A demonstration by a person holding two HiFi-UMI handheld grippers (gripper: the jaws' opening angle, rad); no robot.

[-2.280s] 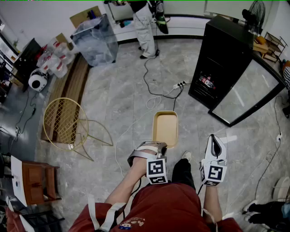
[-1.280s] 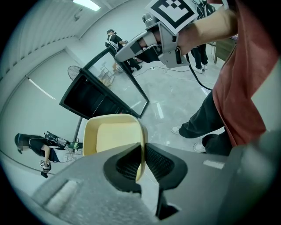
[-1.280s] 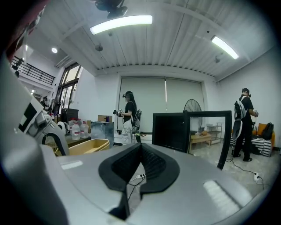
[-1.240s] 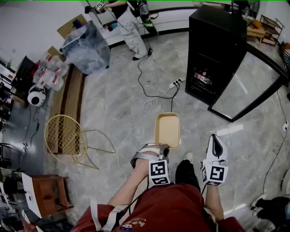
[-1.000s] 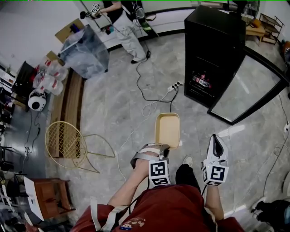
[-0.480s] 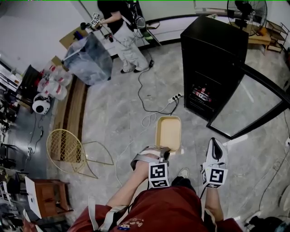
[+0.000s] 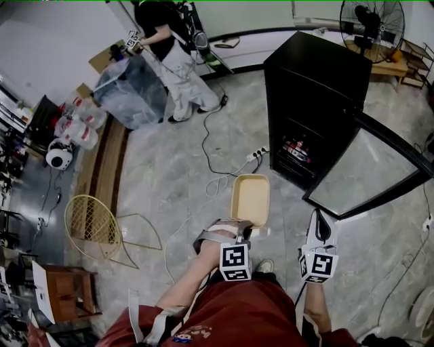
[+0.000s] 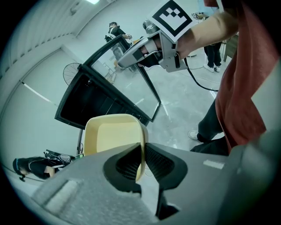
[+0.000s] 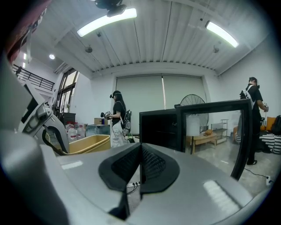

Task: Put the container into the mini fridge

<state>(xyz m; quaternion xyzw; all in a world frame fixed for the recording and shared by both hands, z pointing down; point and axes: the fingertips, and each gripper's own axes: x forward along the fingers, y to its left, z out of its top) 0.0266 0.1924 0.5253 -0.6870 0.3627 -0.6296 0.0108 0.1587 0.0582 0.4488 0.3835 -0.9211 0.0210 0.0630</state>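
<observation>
Grey tiled floor (image 7: 169, 162) is seen underneath. One cream container (image 7: 250, 198) is pinched by its rim in the left gripper (image 8: 141, 163) and juts ahead of it. Right gripper (image 9: 140, 169) is pressed together, empty. One black mini fridge (image 7: 308, 81), door open, is seen beyond both.

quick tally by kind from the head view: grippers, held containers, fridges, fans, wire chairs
grippers: 2, the left gripper and the right gripper
held containers: 1, the cream container clamped by its near rim in the left gripper
fridges: 1, the black mini fridge with its door open
fans: 1, the fan
wire chairs: 1, the wire chair
total: 6
</observation>
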